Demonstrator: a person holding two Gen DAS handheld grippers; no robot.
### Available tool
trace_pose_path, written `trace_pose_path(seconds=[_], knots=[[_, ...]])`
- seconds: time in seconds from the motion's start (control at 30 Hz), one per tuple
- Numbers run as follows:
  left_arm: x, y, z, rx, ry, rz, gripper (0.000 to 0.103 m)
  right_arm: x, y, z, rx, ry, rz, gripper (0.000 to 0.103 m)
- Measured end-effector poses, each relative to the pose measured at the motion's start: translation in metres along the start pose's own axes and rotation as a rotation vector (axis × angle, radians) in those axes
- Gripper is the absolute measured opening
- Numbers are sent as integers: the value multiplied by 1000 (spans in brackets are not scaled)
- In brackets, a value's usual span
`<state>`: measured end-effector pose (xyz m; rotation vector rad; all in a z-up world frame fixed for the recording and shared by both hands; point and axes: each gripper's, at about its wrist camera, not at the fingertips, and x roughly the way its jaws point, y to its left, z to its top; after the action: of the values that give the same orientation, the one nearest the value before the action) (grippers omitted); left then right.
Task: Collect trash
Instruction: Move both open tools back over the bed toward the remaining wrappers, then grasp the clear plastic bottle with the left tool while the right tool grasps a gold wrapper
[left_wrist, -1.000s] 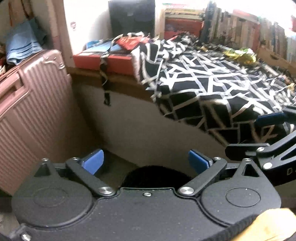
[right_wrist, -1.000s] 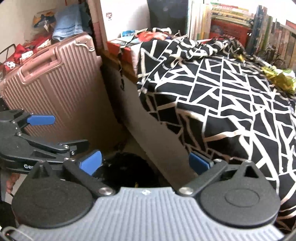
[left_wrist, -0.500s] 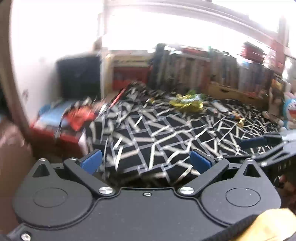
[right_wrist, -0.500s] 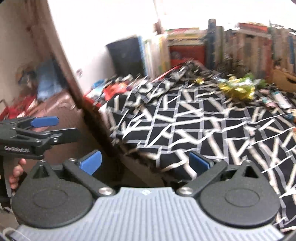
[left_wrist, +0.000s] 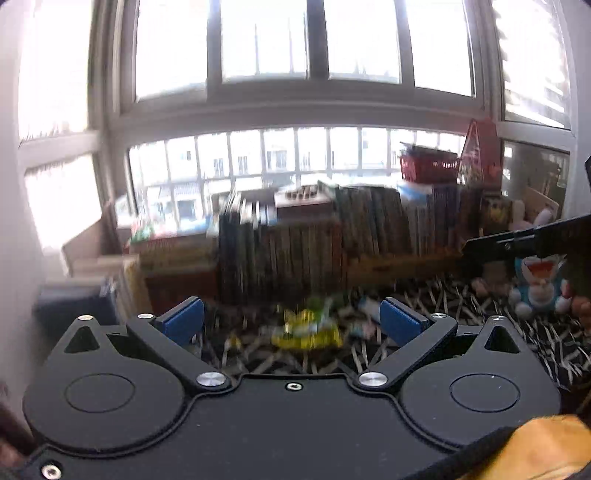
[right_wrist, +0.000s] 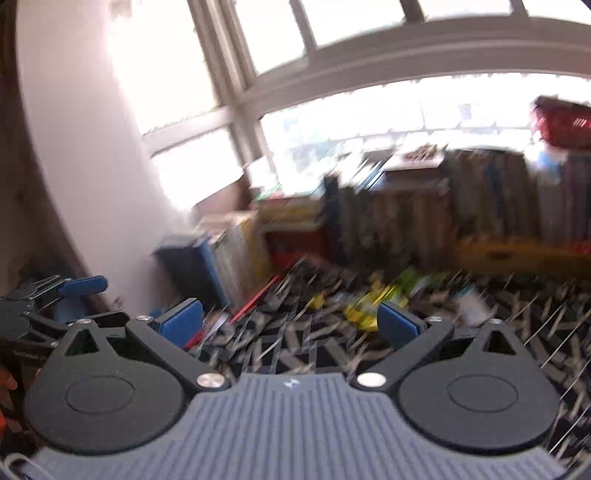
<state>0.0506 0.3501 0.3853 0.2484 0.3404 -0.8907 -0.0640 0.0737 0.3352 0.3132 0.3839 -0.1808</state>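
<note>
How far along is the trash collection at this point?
Nothing looks collected yet. Both the left gripper and right gripper are open and empty, aimed over the black-and-white blanket. The yellow-green wrappers and smaller blurred scraps near them lie on the blanket ungrasped, so all the picking up remains.

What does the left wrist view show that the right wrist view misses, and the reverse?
Only the left wrist view shows the blue cartoon plush toy at the right and the right gripper's dark finger crossing in front of it. Only the right wrist view shows the left gripper at its left edge and a red strip lying on the spread. Both show the yellow-green wrappers on the black-and-white patterned spread, the row of books, the red basket and the window, with each gripper's own jaws open and empty.
</note>
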Motion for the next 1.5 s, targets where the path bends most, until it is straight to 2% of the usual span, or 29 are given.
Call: trace_pose_path(seconds=[0.13, 0.3, 0.4, 0.47, 0.6, 0.73, 0.83, 0.97, 1.1, 1.17, 1.3, 1.4, 1.5], knots=[[51, -21, 41, 10, -35, 8, 103, 9, -41, 32, -77, -68, -83, 103], [140, -42, 53, -16, 3, 9, 103, 42, -100, 41, -100, -57, -180, 103], [195, -53, 34, -26, 48, -16, 103, 73, -144, 27, -52, -6, -243, 103], [233, -62, 16, -29, 107, -28, 103, 89, -178, 12, -7, 28, -290, 103], [301, -72, -26, -69, 240, -36, 102, 130, -237, -36, 89, 131, -374, 103], [356, -76, -65, -142, 334, -29, 102, 160, -274, -87, 179, 205, -406, 103], [389, -77, -90, -152, 360, 1, 102, 185, -288, -118, 220, 246, -433, 103], [430, -79, -116, -134, 405, 84, 102, 213, -293, -143, 227, 278, -449, 101], [459, -71, -126, -129, 374, 149, 102, 228, -297, -160, 250, 281, -488, 97], [477, -60, -126, -183, 399, 199, 102, 235, -302, -165, 284, 276, -501, 94], [509, -30, -131, -396, 449, 235, 102, 243, -310, -169, 321, 280, -505, 91], [526, -7, -138, -555, 478, 341, 102, 248, -310, -171, 309, 283, -505, 90], [538, 11, -149, -685, 504, 381, 92, 252, -315, -175, 342, 285, -511, 88]])
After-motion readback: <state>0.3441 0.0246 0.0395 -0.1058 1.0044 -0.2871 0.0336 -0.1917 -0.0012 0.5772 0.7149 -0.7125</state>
